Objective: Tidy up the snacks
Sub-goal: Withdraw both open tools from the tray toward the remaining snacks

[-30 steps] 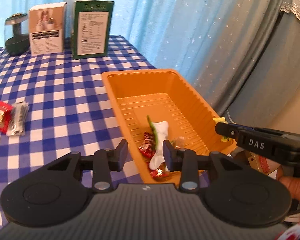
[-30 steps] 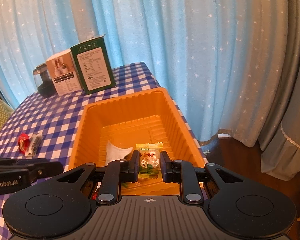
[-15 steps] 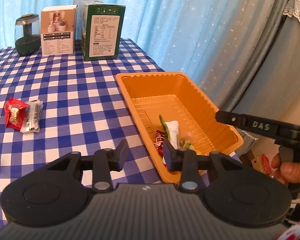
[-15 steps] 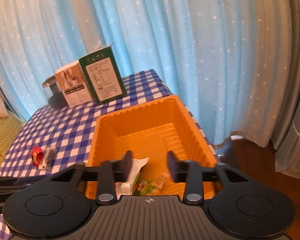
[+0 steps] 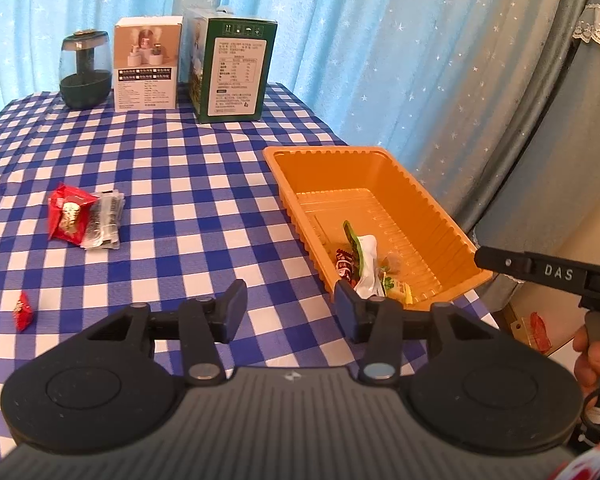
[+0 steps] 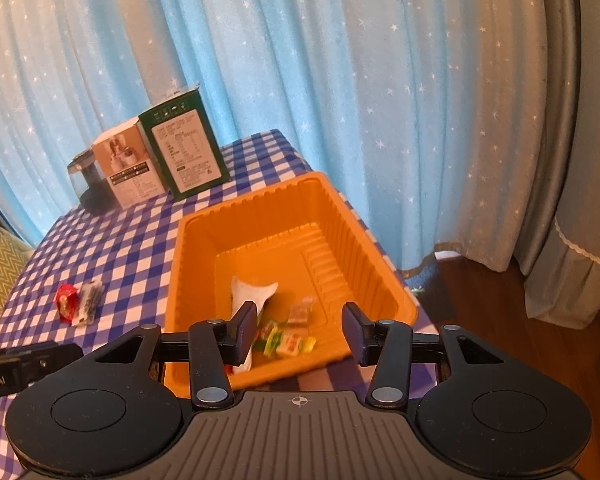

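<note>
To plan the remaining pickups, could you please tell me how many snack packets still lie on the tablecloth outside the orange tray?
3: a red packet touching a clear dark packet beside it, and a small red candy nearer the camera. Others may be hidden behind the grippers.

One orange tray [image 5: 420, 184], two upright boxes — a white box [image 5: 146, 68] and a green box [image 5: 236, 70] — one dark jar [image 5: 85, 70], three snack packets loose on the worktop [image 5: 204, 184], several more in the tray.

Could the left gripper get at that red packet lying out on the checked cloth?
Probably yes. The left gripper is open and empty, and only bare tablecloth lies between it and the red packet, though a silver packet touches it.
</note>
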`<state>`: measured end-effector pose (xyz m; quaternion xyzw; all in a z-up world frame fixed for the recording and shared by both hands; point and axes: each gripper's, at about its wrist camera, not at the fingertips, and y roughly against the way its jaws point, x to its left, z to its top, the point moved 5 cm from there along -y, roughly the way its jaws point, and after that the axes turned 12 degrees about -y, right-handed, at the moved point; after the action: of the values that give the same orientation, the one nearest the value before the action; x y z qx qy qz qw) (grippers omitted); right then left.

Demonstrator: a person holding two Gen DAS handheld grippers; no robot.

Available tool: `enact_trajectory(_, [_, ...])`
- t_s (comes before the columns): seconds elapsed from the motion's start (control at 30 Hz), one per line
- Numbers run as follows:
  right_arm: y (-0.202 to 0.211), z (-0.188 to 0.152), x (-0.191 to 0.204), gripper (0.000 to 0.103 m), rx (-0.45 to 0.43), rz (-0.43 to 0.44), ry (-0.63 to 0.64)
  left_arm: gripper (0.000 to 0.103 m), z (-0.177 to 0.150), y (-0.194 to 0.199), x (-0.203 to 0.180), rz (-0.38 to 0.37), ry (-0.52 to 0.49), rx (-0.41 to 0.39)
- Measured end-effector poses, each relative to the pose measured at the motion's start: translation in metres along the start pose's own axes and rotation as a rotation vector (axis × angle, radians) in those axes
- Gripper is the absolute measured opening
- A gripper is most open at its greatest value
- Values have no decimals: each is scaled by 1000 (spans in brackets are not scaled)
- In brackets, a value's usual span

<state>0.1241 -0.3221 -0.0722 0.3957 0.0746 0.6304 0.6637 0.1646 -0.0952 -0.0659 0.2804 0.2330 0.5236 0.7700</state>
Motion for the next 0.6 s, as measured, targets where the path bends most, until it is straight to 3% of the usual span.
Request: enact_trajectory(0.6, [32, -42, 47, 62, 52, 55, 62, 59, -33, 66, 28, 83, 19, -26])
